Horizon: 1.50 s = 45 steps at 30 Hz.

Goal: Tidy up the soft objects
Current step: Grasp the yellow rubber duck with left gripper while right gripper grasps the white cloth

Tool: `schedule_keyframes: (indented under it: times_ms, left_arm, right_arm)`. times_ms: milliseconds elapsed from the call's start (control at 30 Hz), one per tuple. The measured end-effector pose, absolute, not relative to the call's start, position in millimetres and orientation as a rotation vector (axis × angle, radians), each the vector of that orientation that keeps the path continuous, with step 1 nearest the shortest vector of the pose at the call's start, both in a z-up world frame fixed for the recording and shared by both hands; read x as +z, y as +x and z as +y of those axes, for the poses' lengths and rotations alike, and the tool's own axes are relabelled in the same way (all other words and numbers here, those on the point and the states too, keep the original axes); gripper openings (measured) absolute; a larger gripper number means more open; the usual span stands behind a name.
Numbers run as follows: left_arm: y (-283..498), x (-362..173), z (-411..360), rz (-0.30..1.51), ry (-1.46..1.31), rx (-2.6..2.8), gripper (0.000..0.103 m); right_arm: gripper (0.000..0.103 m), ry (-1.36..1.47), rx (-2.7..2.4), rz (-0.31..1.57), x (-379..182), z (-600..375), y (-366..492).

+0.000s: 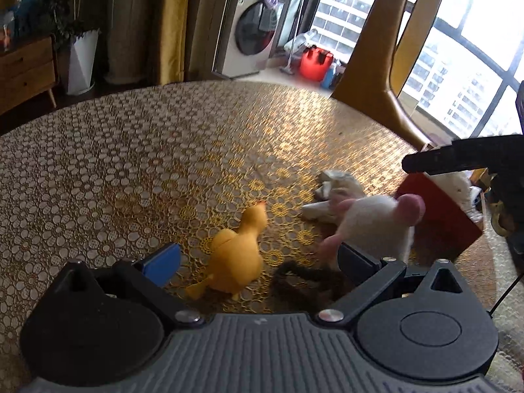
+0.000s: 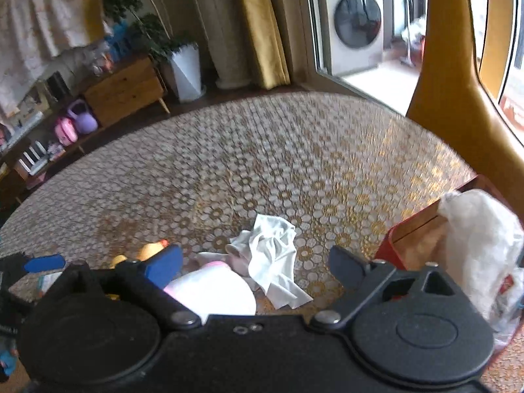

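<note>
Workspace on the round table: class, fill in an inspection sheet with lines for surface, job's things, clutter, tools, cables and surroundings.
Surface: round table under a gold circle-patterned cloth.
Job's things: yellow duck toy; white and pink plush; crumpled white cloth; dark furry piece; red box at the table's edge with white fluffy stuff in it.
Clutter: nothing seen beyond these.
Tools: left tool open, duck between its fingers, untouched; right tool open over plush and cloth.
Cables: thin dark line at the right edge, unclear.
Surroundings: washing machine, potted plant, wooden cabinet, chair back.
</note>
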<state>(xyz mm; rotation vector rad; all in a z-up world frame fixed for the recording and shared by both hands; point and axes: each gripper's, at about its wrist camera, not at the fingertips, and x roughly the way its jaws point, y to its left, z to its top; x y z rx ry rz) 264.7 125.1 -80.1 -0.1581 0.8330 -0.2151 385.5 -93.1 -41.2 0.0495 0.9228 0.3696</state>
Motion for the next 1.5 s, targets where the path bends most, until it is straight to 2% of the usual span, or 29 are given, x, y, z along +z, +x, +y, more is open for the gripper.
schedule_keyframes:
  times_ms: [400,467,567,667,700,800,900,933,1000,1167,1267,1500]
  left_arm:
    - [291,-116,115,0.873,-0.091,-0.143,0.102]
    - [295,-122,117,0.880,-0.101,-0.122,0.102]
    - [296,-128,116,0.883,-0.103,-0.117,0.101]
    - [299,-133,114,0.891,-0.082,-0.104,0.087]
    - [300,-134,113,0.894,-0.082,-0.100,0.081]
    - [301,-137,112,0.893,-0.079,-0.089,0.074]
    - [303,-139,112,0.892,-0.083,-0.092,0.061]
    - [303,-139,111,0.891,-0.083,-0.089,0.060]
    - [303,-139,110,0.888,-0.078,-0.083,0.060]
    - [304,-139,108,0.892,-0.077,-0.095,0.040]
    - [304,-137,105,0.893,-0.066,-0.087,0.036]
    - [300,-131,111,0.905,-0.133,-0.069,0.031]
  right_arm:
    - [0.084,0.098,0.333,1.086,-103,-72,437]
    - [0.076,0.097,0.327,1.096,-108,-70,441]
    - [0.070,0.100,0.322,1.109,-117,-69,444]
    - [0.057,0.082,0.320,1.107,-121,-66,444]
    - [0.055,0.085,0.323,1.108,-122,-66,444]
    - [0.047,0.095,0.327,1.111,-125,-66,445]
    - [0.039,0.080,0.325,1.101,-125,-66,444]
    - [0.034,0.078,0.324,1.097,-125,-66,444]
    - [0.029,0.085,0.321,1.093,-125,-68,443]
    - [0.014,0.093,0.315,1.074,-122,-72,439]
    - [0.010,0.095,0.313,1.041,-116,-76,433]
    - [0.008,0.136,0.333,0.964,-94,-98,415]
